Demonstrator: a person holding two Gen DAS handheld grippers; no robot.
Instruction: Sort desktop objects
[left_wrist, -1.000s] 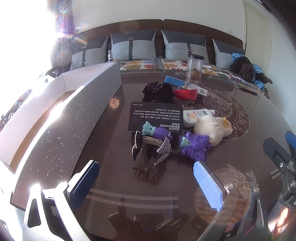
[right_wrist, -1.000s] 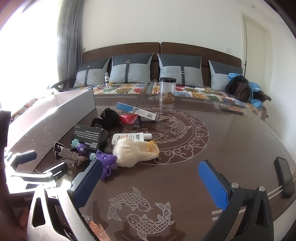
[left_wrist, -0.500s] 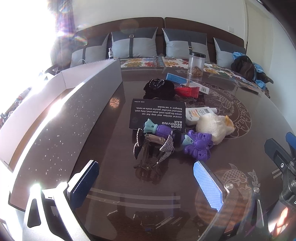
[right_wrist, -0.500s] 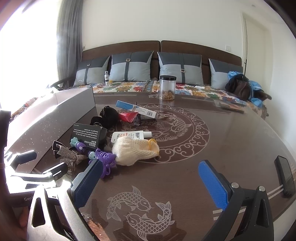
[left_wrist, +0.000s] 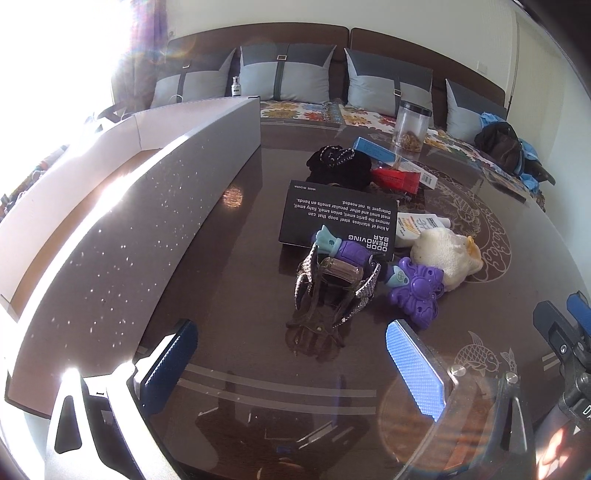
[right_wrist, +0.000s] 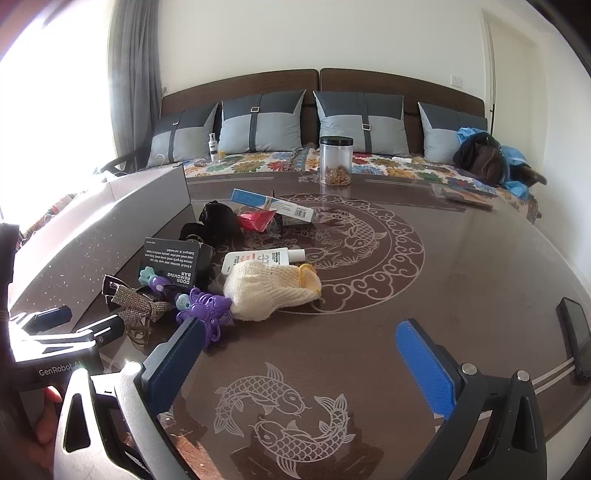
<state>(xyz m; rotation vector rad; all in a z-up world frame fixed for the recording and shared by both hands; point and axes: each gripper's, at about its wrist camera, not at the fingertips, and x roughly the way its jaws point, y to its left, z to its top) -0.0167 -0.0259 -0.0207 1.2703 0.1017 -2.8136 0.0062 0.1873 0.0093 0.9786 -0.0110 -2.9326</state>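
A pile of small objects lies on the dark round table. Nearest my left gripper is a rhinestone hair clip, just ahead of the open, empty jaws. Behind it lie a purple toy, a black box, a cream knitted pouch, a white tube, a black scrunchie, a red packet and a blue-white box. My right gripper is open and empty above the fish inlay, with the purple toy by its left finger.
A large grey open box stands along the table's left side. A clear jar with a black lid stands at the far edge. A black phone lies at the right edge. A sofa with cushions is behind.
My left gripper has moved forward toward the hair clip, which now sits closer between the fingers. The right gripper has barely moved. Both stay open.
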